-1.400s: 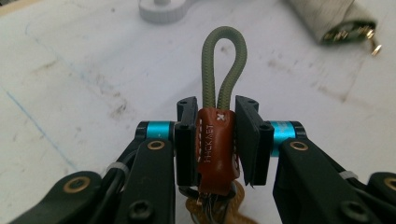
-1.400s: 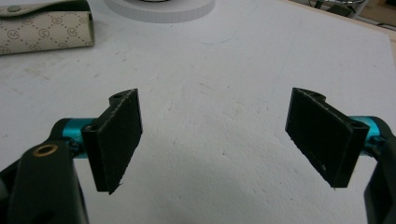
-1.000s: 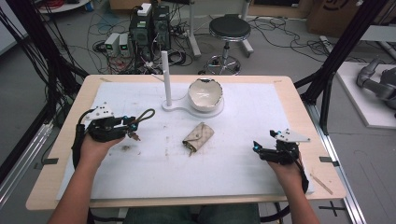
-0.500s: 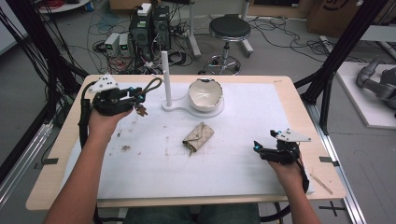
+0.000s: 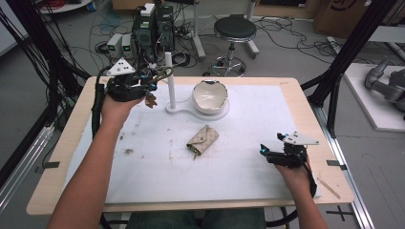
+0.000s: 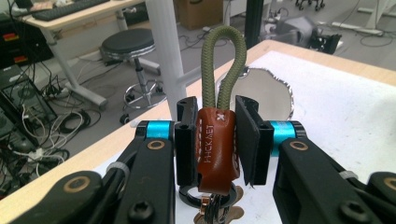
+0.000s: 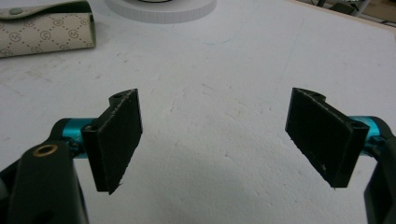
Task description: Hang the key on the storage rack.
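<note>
Gripping the brown leather keychain [image 6: 215, 147] by its tab, my left gripper [image 5: 143, 86] sits raised at ten o'clock on the table [image 5: 296, 95], its olive cord loop [image 6: 225, 65] reaching toward the white post [image 5: 169, 78]. I see the bowl [image 5: 209, 97] just beyond at twelve, the patterned pouch [image 5: 202, 140] near centre, and my right gripper [image 5: 267, 151] at four o'clock, jaws spread wide, empty.
</note>
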`<state>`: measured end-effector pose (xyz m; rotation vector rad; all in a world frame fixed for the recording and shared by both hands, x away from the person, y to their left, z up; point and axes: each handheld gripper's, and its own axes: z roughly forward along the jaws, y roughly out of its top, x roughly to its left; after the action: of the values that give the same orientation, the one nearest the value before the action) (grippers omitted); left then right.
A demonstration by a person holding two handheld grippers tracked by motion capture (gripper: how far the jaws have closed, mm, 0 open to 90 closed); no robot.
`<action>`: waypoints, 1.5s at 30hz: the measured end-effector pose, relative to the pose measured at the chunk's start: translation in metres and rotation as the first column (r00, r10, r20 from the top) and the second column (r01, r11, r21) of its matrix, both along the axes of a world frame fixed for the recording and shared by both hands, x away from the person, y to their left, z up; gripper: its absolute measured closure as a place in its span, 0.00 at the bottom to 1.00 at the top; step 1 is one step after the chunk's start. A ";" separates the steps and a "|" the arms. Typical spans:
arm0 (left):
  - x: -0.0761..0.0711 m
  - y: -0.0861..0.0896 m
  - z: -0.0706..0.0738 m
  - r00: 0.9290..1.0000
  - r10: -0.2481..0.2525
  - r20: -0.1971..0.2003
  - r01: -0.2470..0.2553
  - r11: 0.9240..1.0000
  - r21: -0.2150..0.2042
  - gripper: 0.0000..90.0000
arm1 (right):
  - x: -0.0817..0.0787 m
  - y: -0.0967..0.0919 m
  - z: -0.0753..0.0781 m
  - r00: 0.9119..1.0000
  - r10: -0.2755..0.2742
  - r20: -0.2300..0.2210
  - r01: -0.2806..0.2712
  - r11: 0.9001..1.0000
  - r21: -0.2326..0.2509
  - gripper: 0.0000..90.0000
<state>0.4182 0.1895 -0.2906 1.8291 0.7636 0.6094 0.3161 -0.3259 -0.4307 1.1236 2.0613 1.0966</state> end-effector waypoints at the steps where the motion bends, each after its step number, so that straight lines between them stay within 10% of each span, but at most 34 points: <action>1: 0.000 0.000 0.000 1.000 0.000 0.000 0.000 1.000 0.000 0.78 | 0.000 0.000 0.000 1.000 0.000 0.000 0.000 1.000 0.000 0.21; 15: 0.016 -0.004 -0.014 0.998 0.045 -0.042 -0.045 0.999 0.018 0.78 | 0.000 -0.004 -0.001 1.000 -0.015 -0.002 0.015 1.000 0.006 0.21; 19: 0.017 -0.005 -0.018 0.996 0.073 -0.046 -0.071 0.996 0.056 0.64 | -0.001 -0.006 -0.001 1.000 -0.022 -0.001 0.022 1.000 0.006 0.21; 27: 0.010 0.004 -0.025 0.996 0.041 -0.074 -0.044 0.998 -0.034 0.40 | 0.000 -0.004 -0.001 1.000 -0.014 -0.006 0.014 1.000 0.004 0.21; 45: -0.039 0.037 -0.059 0.998 0.009 -0.064 -0.016 0.994 -0.112 0.25 | 0.001 0.000 -0.001 1.000 -0.008 -0.008 0.008 1.000 0.007 0.21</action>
<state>0.3797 0.2269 -0.3492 1.7475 0.8361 0.5083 0.3176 -0.3259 -0.4312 1.1405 2.0586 1.0977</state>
